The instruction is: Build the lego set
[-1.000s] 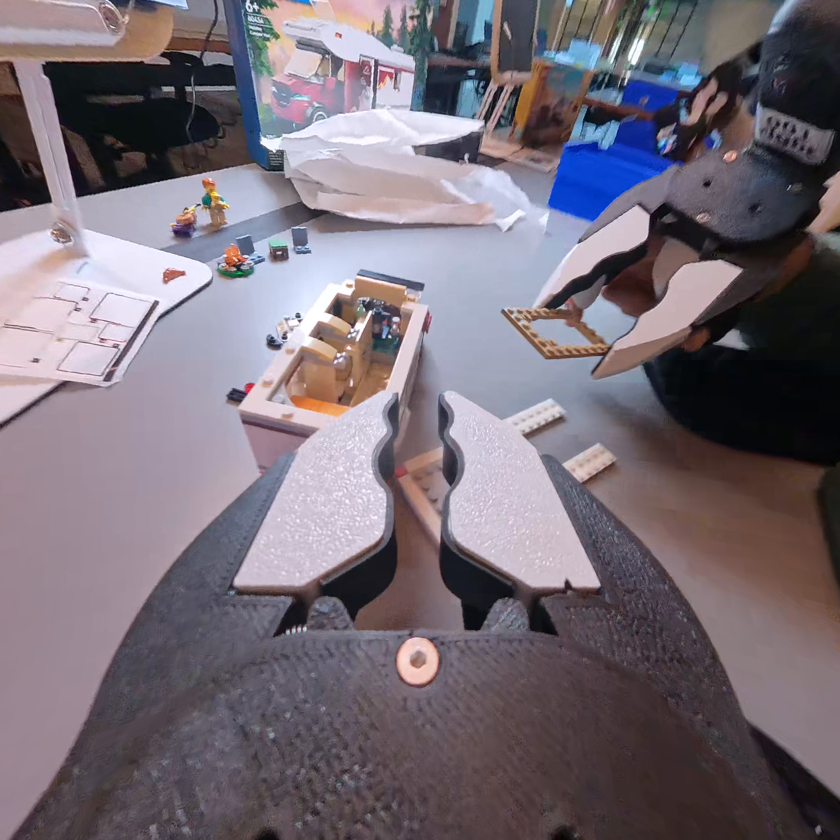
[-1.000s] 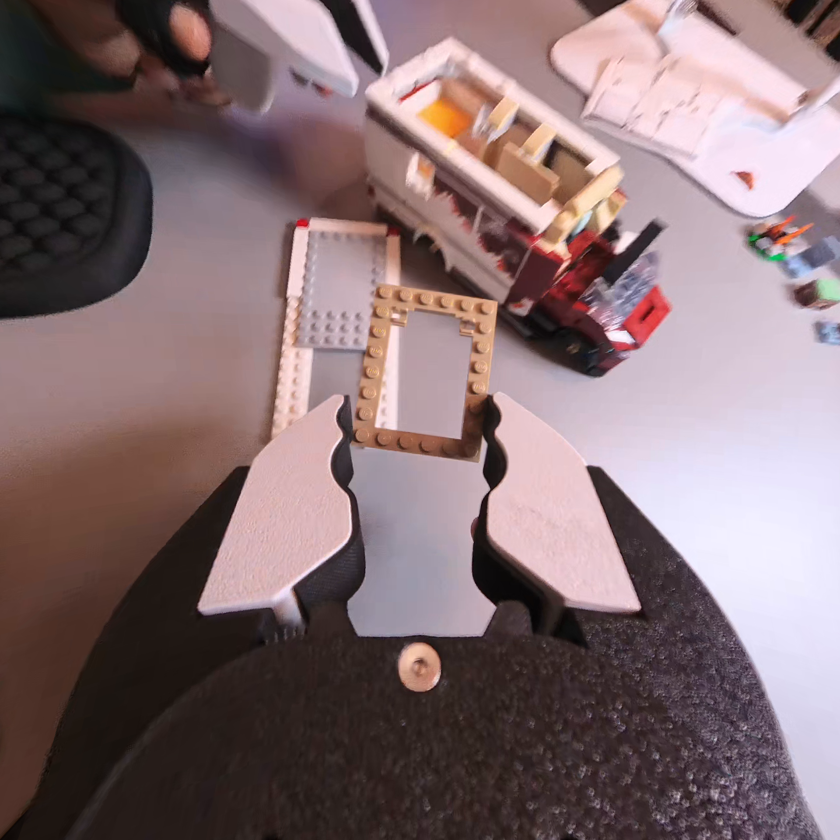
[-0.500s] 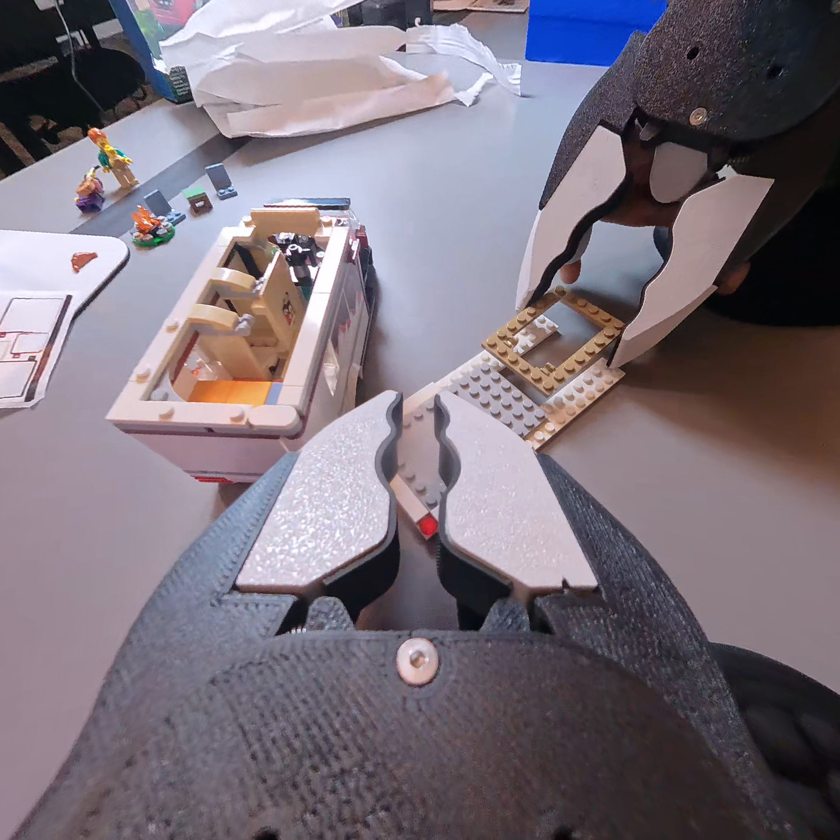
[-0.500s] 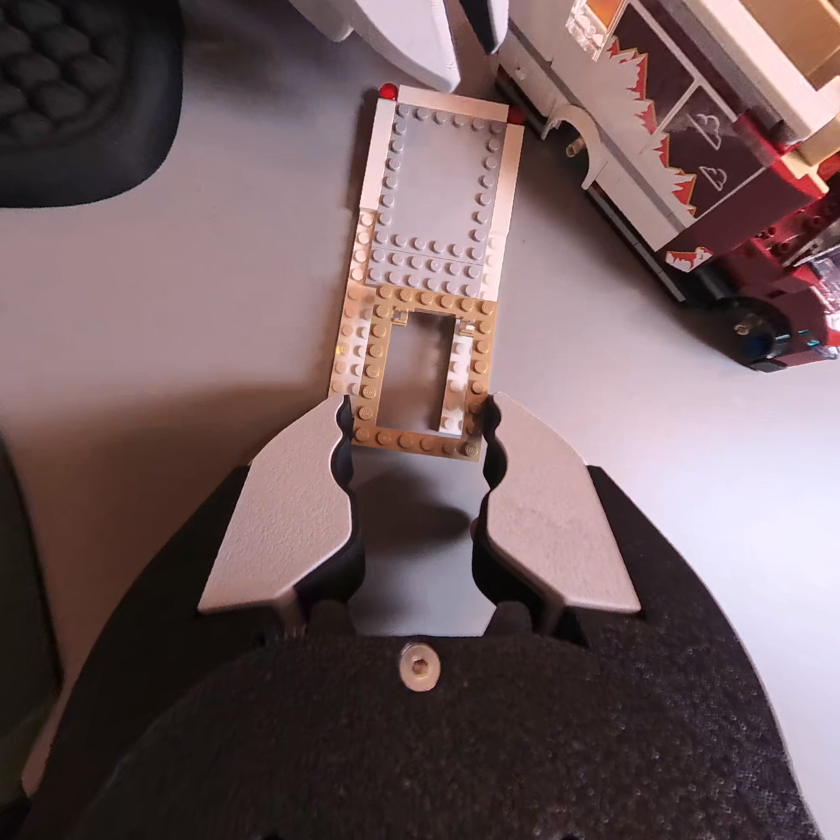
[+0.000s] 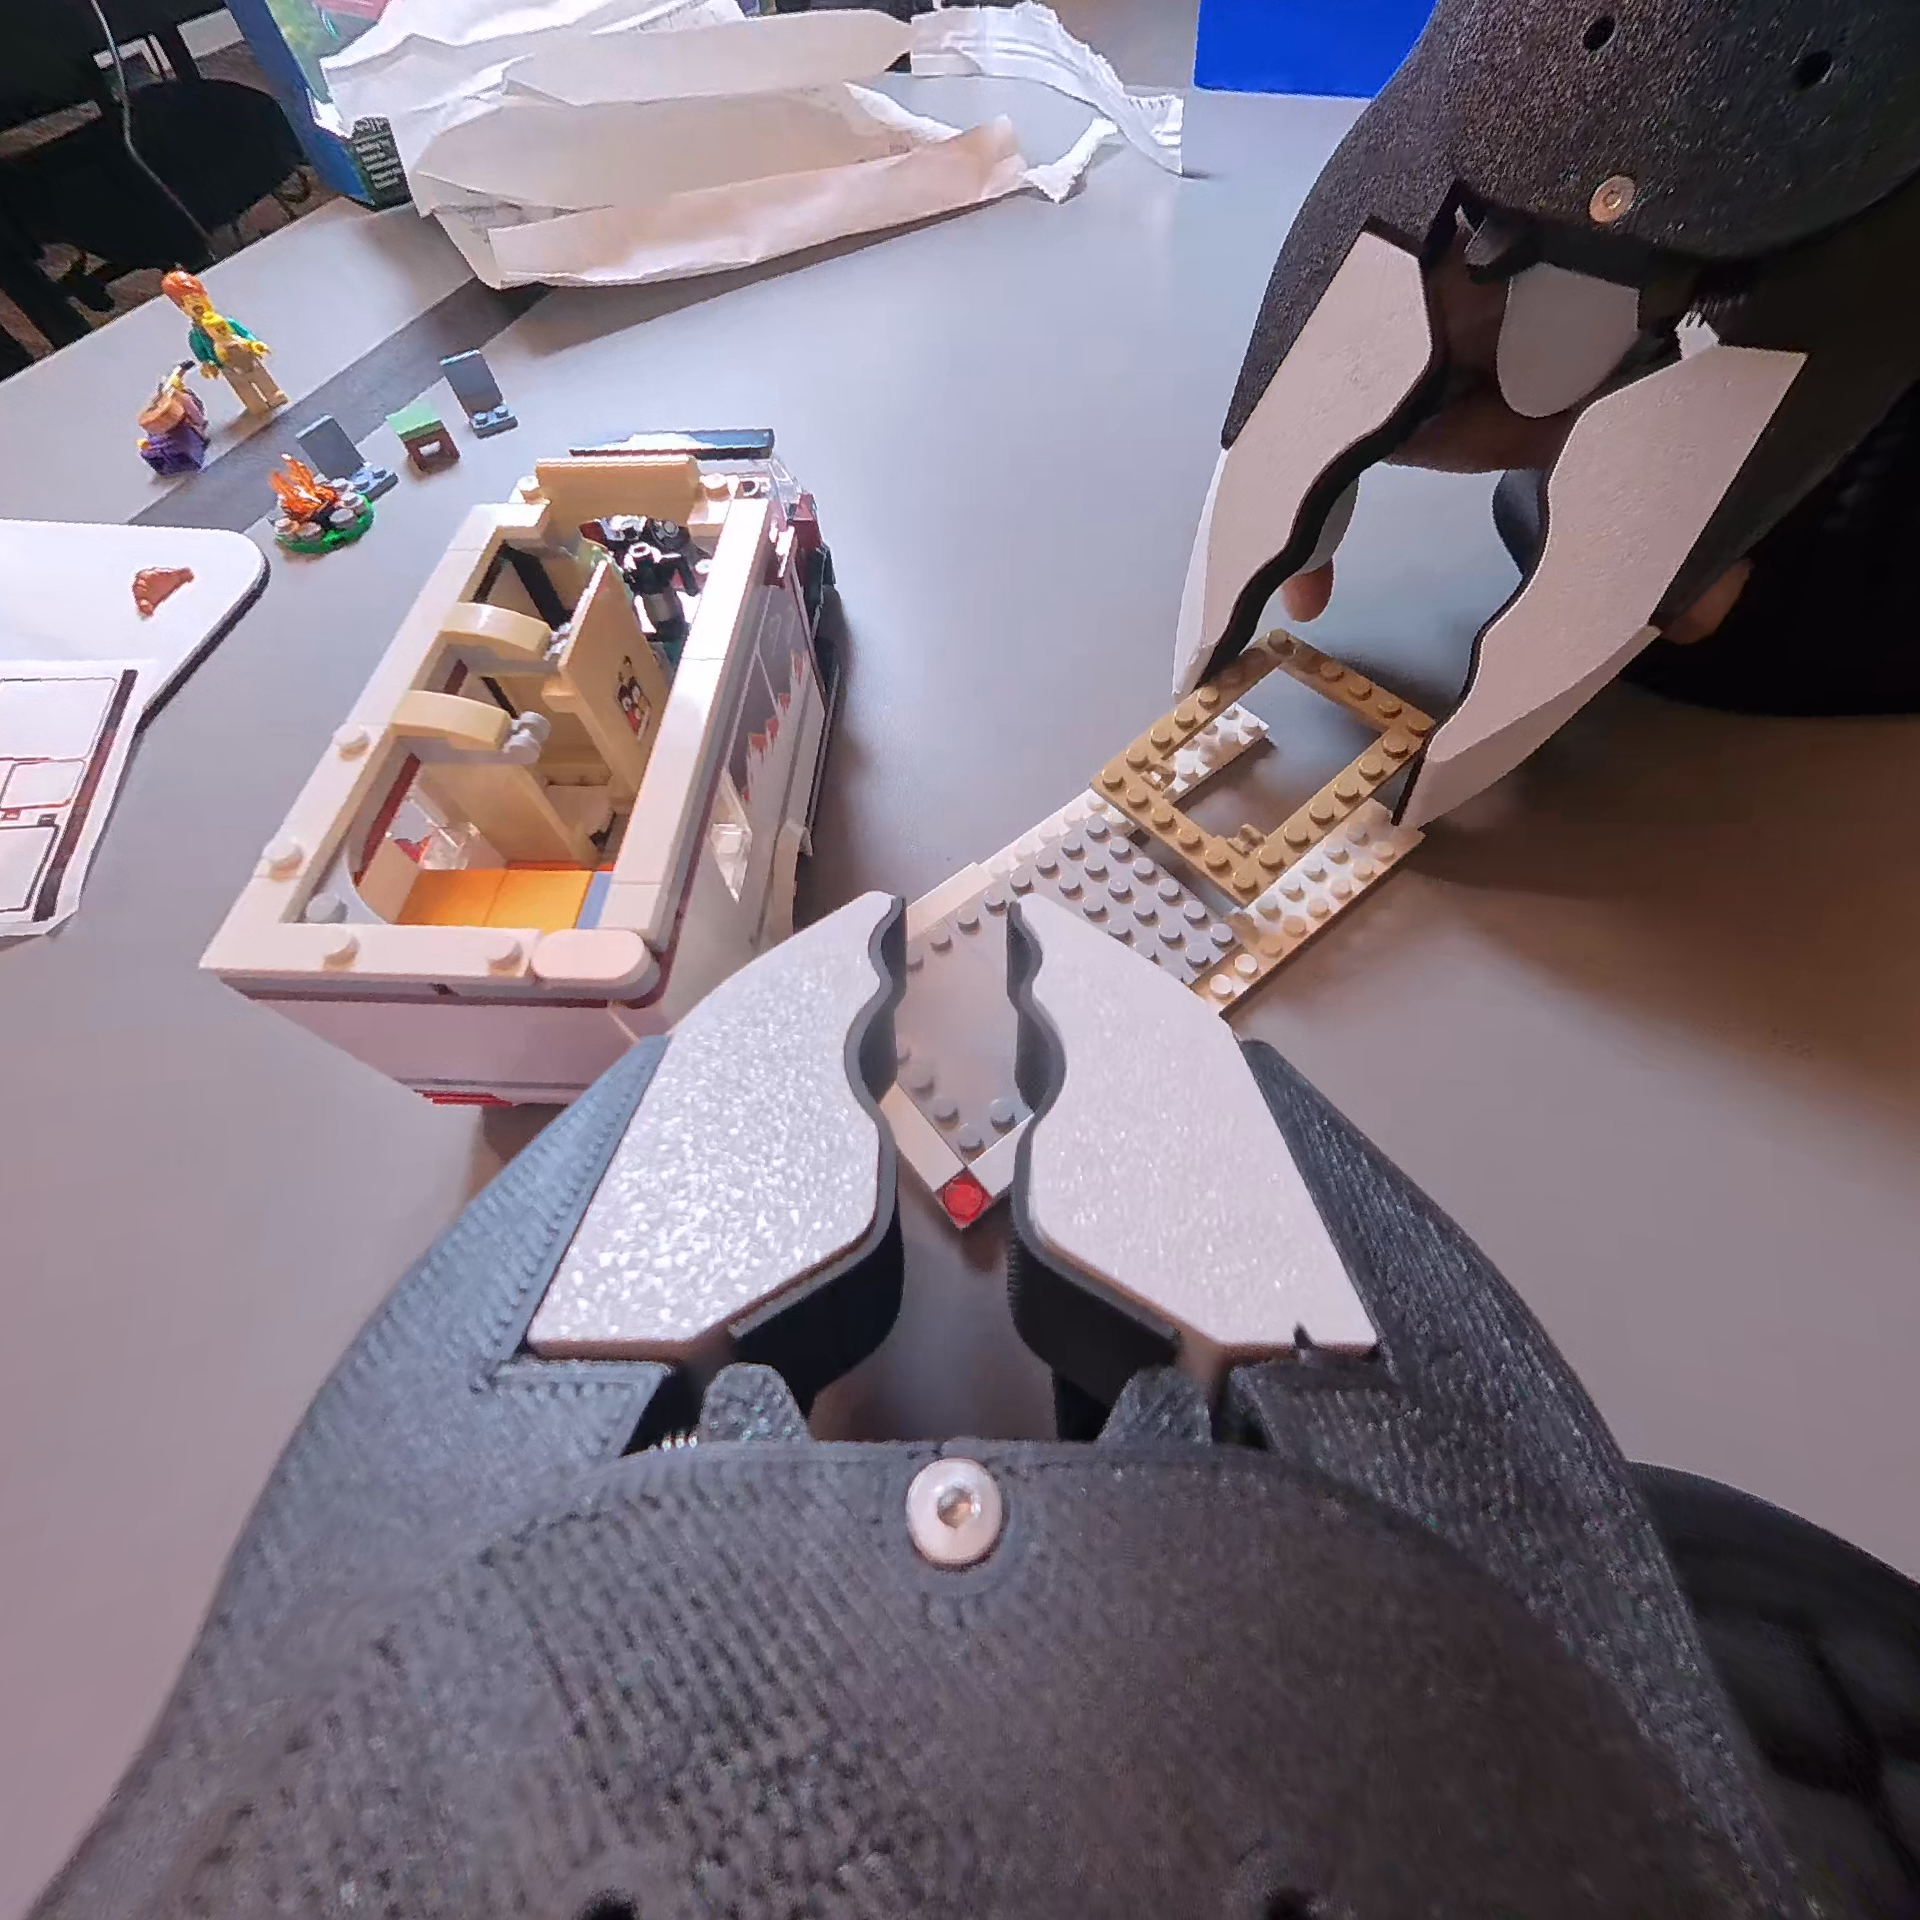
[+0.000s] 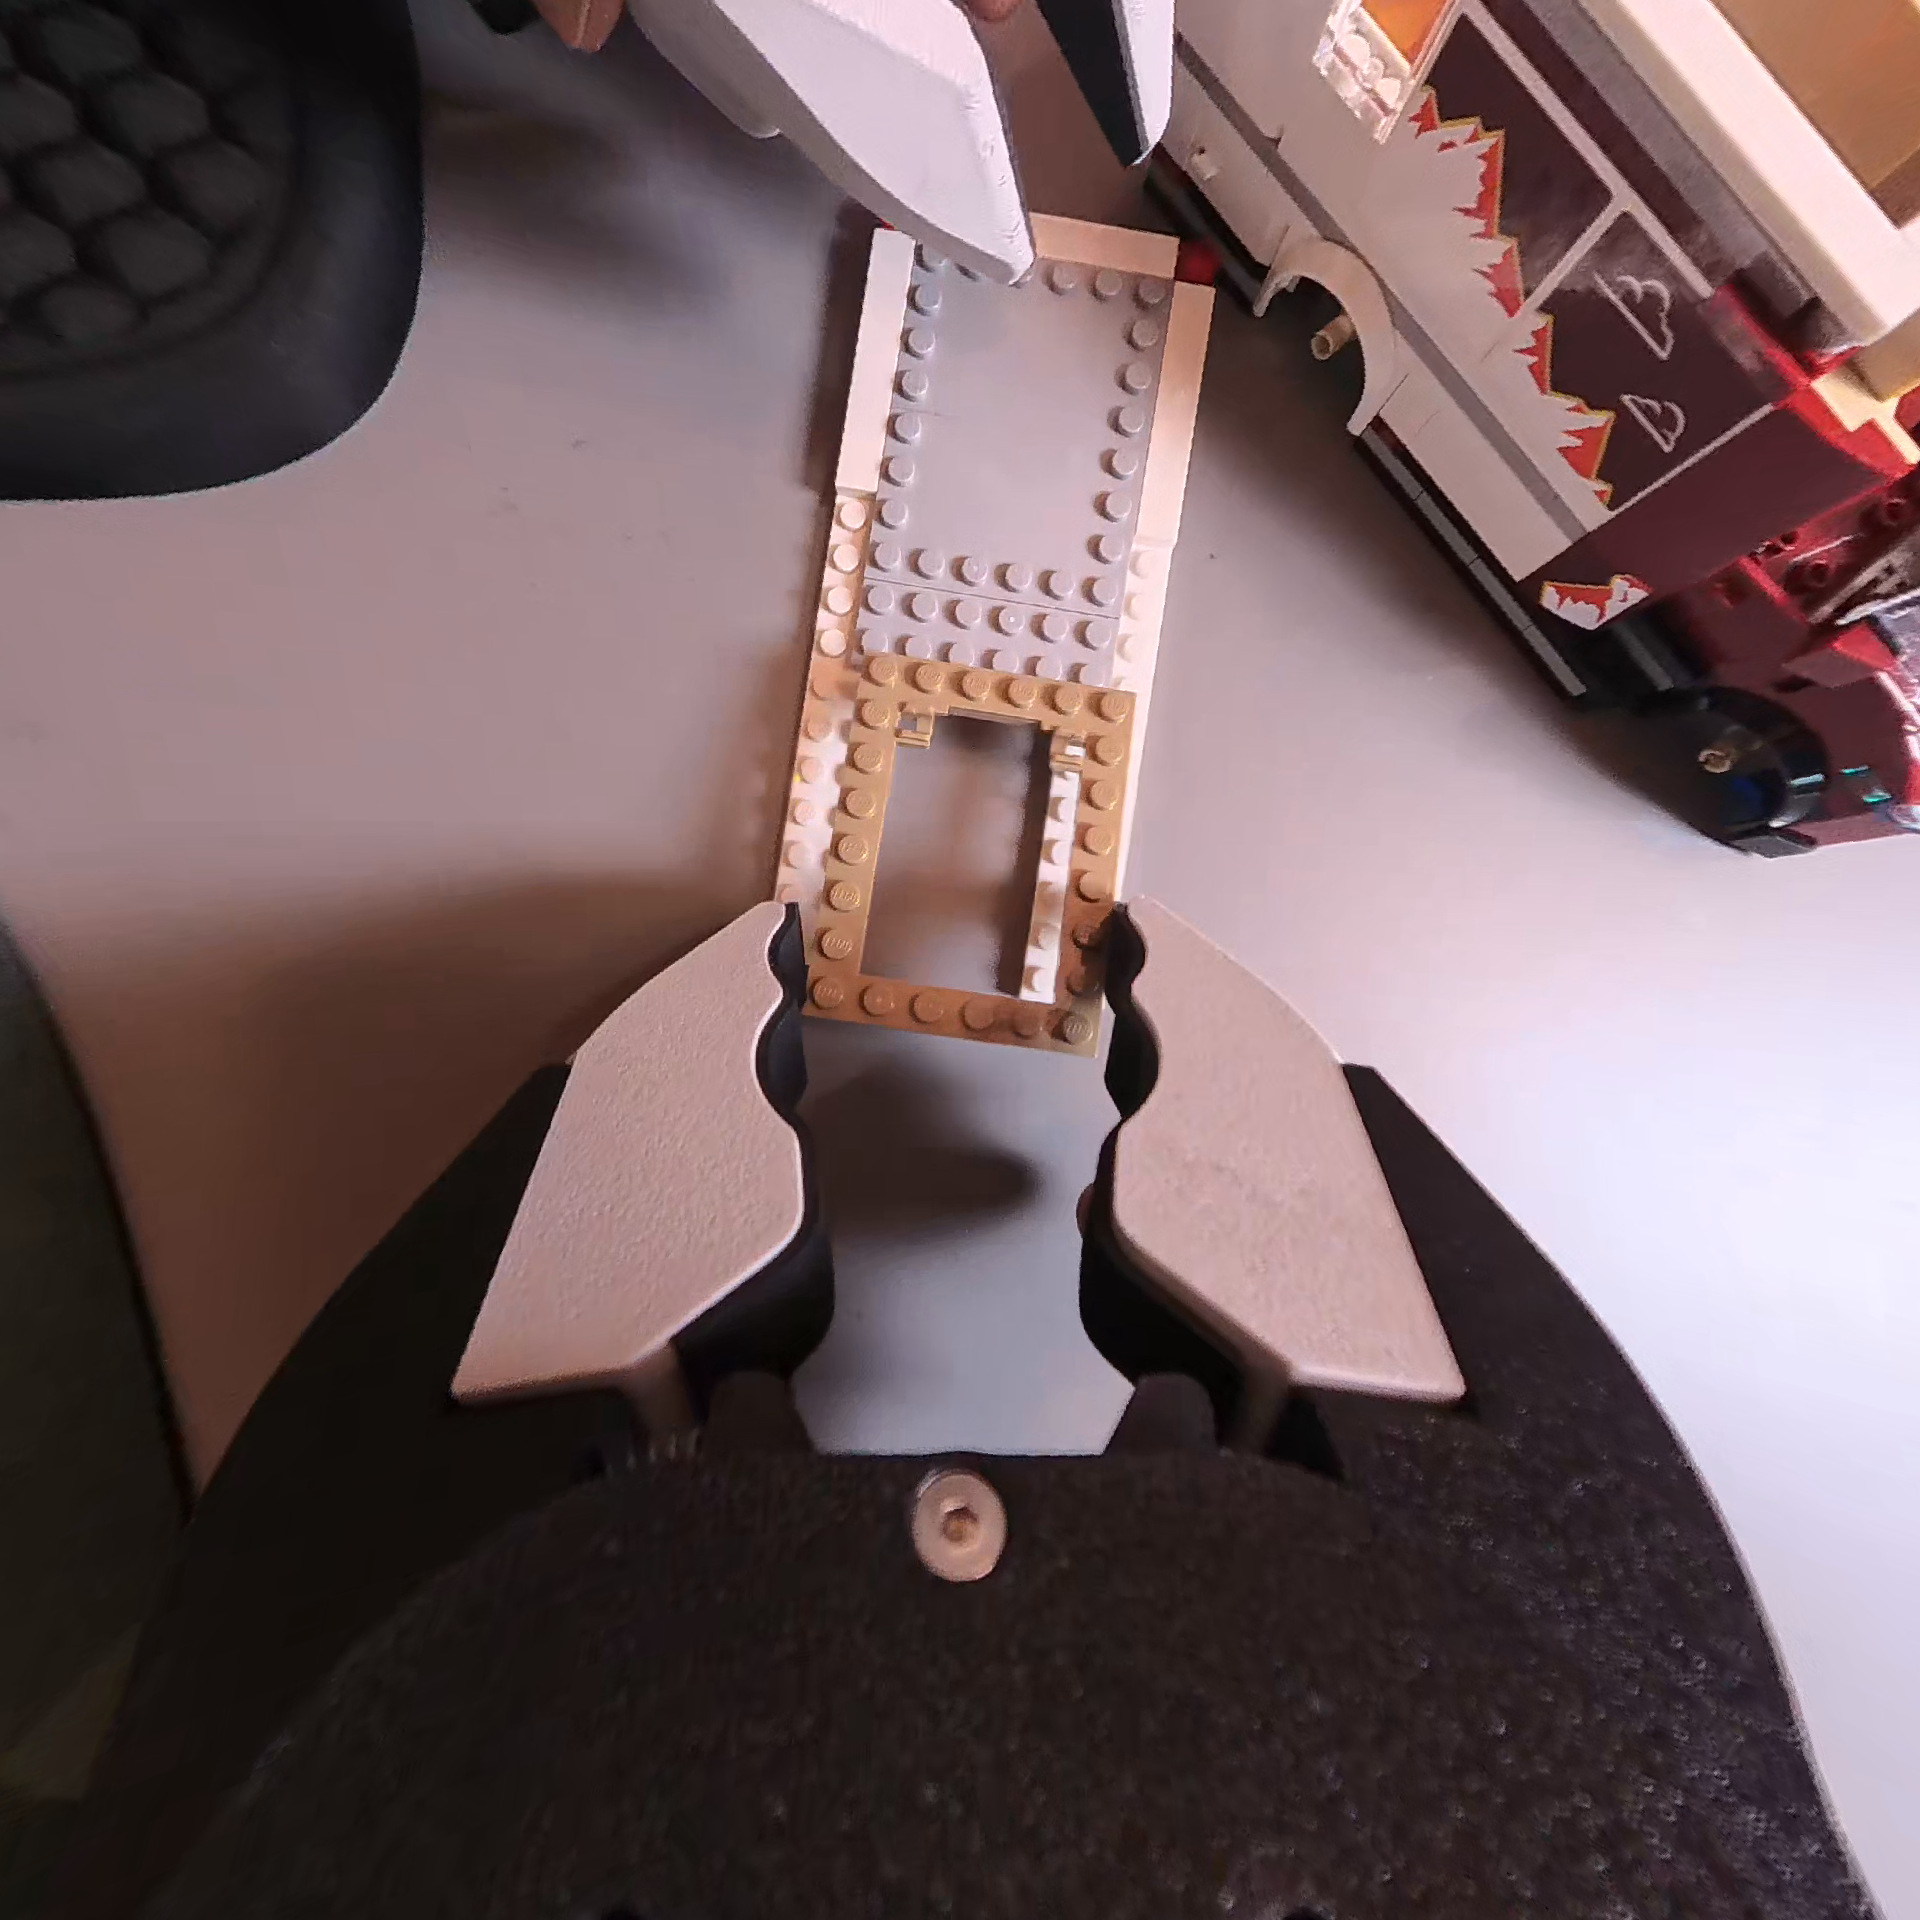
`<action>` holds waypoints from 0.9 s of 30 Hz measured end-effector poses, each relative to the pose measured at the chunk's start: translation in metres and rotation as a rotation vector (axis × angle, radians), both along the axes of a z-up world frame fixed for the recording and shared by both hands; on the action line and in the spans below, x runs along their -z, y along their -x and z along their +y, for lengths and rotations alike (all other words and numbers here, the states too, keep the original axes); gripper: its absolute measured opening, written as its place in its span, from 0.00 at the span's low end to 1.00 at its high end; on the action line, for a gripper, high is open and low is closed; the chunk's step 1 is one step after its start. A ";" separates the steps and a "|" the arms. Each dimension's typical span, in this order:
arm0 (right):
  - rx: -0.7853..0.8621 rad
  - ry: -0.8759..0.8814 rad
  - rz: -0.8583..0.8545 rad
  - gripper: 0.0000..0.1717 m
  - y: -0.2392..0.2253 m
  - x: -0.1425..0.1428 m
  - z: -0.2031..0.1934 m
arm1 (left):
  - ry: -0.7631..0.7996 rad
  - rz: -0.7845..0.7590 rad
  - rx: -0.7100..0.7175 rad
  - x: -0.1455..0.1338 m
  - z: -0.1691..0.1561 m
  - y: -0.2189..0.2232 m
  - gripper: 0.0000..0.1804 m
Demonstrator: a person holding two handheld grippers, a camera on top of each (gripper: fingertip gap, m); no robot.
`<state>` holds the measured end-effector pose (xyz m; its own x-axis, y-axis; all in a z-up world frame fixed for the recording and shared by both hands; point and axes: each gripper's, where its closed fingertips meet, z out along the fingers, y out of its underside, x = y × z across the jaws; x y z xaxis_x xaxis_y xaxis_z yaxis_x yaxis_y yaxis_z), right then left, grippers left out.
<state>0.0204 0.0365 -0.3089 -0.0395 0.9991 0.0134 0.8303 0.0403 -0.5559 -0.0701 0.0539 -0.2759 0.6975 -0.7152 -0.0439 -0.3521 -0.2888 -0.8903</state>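
Note:
My right gripper is shut on a tan frame plate, with a pad on each long side. It holds the frame down on the near end of a long grey and white studded plate lying flat on the table. The left wrist view shows the right gripper, the frame and the plate. My left gripper stands over the plate's other end with its jaws a narrow gap apart and nothing between them. In the right wrist view its fingertips rest on the plate's top.
A roofless white and dark red camper model stands just left of the plate, and also shows in the right wrist view. Minifigures, a campfire piece, crumpled white bags and an instruction sheet lie beyond. A black chair seat is at the table edge. Tip to tip, the grippers are about 10 cm apart.
My right gripper brought the tan frame down from the air onto the studded plate. My left gripper moved over the plate's other end, and its jaws parted slightly.

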 end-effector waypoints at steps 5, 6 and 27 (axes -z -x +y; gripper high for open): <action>0.005 0.015 -0.010 0.32 0.000 0.003 0.000 | 0.002 0.011 0.007 0.002 -0.002 -0.001 0.10; 0.007 0.015 -0.008 0.32 0.000 0.003 0.000 | 0.002 0.015 0.009 0.002 -0.002 -0.002 0.10; 0.033 0.032 0.095 0.34 0.011 -0.007 0.009 | 0.207 0.154 0.069 0.033 -0.018 0.022 0.33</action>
